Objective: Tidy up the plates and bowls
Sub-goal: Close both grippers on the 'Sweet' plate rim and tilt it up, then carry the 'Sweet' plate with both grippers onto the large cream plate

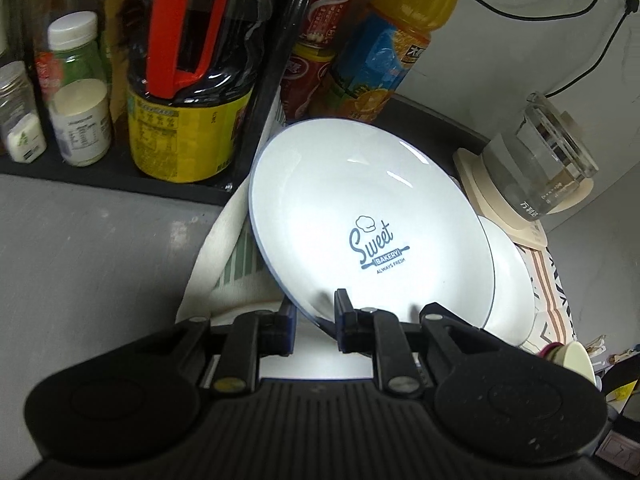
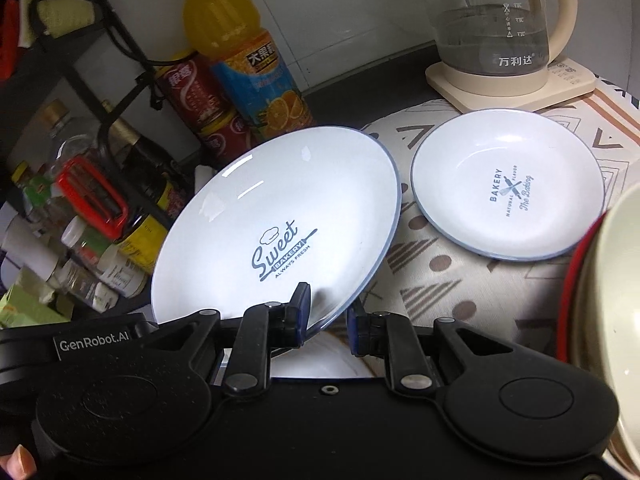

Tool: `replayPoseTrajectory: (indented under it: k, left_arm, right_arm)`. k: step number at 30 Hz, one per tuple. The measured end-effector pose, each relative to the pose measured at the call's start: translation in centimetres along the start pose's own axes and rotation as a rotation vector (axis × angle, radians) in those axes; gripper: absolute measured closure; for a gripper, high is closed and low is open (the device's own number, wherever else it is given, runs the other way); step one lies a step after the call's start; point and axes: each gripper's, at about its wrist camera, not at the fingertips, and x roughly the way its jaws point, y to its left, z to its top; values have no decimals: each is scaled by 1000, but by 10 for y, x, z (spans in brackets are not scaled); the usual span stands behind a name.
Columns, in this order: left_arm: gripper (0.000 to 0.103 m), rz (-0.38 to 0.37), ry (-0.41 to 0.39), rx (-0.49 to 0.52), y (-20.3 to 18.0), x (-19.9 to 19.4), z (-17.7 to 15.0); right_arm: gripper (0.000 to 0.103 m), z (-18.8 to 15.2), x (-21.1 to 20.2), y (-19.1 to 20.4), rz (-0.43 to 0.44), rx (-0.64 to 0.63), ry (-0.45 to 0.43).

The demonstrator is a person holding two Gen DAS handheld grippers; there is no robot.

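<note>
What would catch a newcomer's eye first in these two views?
The big white plate printed "Sweet Bakery", tilted up off the patterned cloth, with both the left hand-held gripper and the right hand-held gripper clamped on its near rim. To its right a smaller plate lies flat on the cloth, in front of a glass kettle. Behind stands an orange juice bottle.

Big plate (image 2: 276,224): tilted, left of small plate (image 2: 508,184)
Small plate: flat on cloth (image 2: 440,280)
Kettle (image 2: 496,28): behind small plate
Bottle (image 2: 244,60): behind big plate
</note>
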Motion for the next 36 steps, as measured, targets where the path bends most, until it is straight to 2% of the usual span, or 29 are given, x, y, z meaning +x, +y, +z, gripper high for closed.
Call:
replayPoseTrajectory:
  k: [9,22,28,36]
  left_arm:
    - [86,29,-16,-48,-3,-27,-33]
    - [86,76,-52,-125,-8,-57,-84]
    - [85,76,-52,-169,-8,-65,-113]
    - [85,82,-34,-205,-13,-68,-134]
  right_arm:
    - [85,-19,-20,-8,55,-3,19]
    - [85,-49,-48,-21,100,-128,46]
    - [85,-64,-60,-32,101,-155,63]
    - [85,-70,-70,-39,92,-188,81]
